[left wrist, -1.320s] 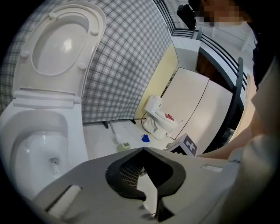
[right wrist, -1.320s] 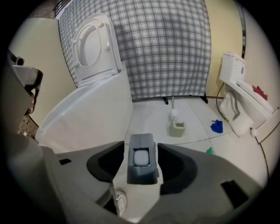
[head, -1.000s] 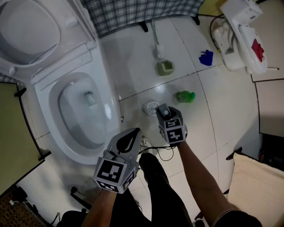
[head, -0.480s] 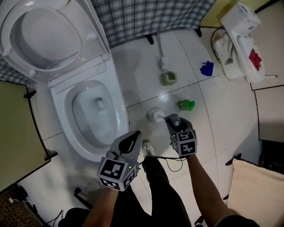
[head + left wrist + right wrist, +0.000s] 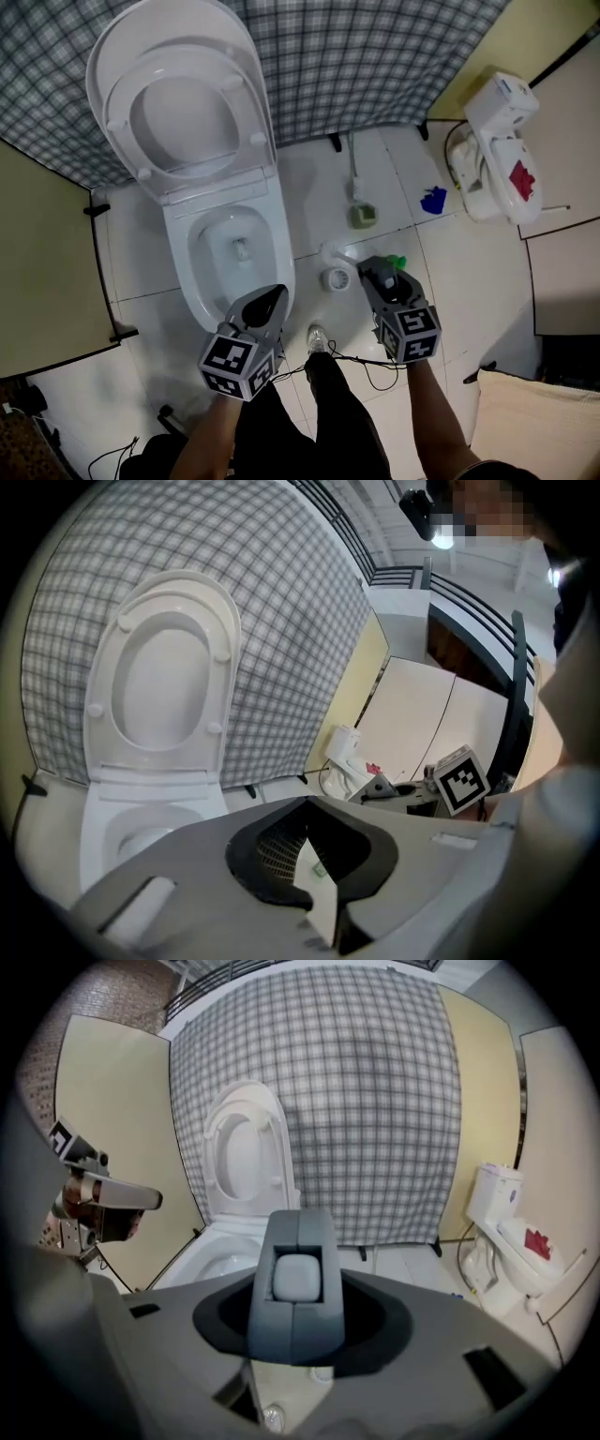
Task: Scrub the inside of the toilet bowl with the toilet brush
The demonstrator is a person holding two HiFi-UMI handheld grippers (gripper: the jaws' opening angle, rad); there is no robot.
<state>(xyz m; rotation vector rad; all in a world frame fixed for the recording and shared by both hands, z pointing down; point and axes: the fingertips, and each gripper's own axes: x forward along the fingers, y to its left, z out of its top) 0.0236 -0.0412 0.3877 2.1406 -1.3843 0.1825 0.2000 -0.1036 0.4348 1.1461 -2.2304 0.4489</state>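
Observation:
The white toilet point(image 5: 192, 281) stands with lid and seat raised point(image 5: 183, 112), and its bowl point(image 5: 236, 246) is open. My right gripper point(image 5: 372, 268) is shut on the grey handle of the toilet brush point(image 5: 298, 1277). The white brush head point(image 5: 335, 251) hangs off the floor to the right of the bowl, just above its round holder point(image 5: 337, 278). My left gripper point(image 5: 270, 302) is shut and empty, level with the bowl's near right rim. The toilet point(image 5: 141, 761) also fills the left of the left gripper view.
A green scrubber with a long handle point(image 5: 362, 215), a blue cloth point(image 5: 433, 200) and a green bottle point(image 5: 397, 261) lie on the tiled floor. A second white toilet point(image 5: 497, 150) stands at the right. A checked curtain point(image 5: 375, 56) hangs behind. Yellow partitions point(image 5: 47, 262) close in the left.
Both grippers have risen and the head view has pulled back. The brush head has come up out of its holder with the right gripper. The left gripper stays shut and empty.

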